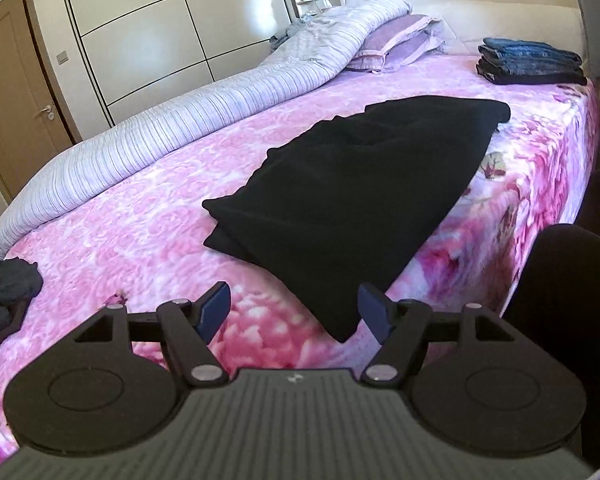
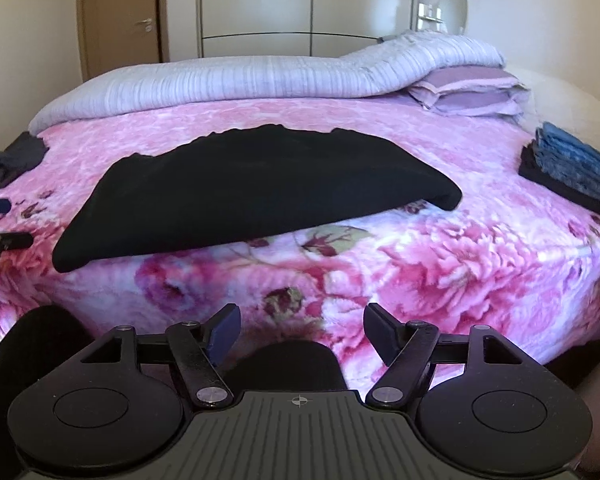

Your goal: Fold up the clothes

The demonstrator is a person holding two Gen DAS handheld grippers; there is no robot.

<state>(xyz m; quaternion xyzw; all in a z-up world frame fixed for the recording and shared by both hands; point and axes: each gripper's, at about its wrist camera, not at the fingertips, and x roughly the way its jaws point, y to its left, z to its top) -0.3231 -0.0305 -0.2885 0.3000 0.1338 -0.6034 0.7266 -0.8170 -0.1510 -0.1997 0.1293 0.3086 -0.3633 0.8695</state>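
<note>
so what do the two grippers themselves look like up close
Both match. The left gripper and right gripper each have two dark blue fingers on black linkage arms with silver pivot pins. Behind these sit two round black discs beside a grey ribbed plate, which carries a small crosshair mark on the right gripper and a blurrier pale mark on the left. No cables or sleeves show.

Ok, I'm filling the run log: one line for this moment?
left gripper open, empty | right gripper open, empty | black folded garment flat on pink floral bedspread | folded jeans stack beyond
</note>
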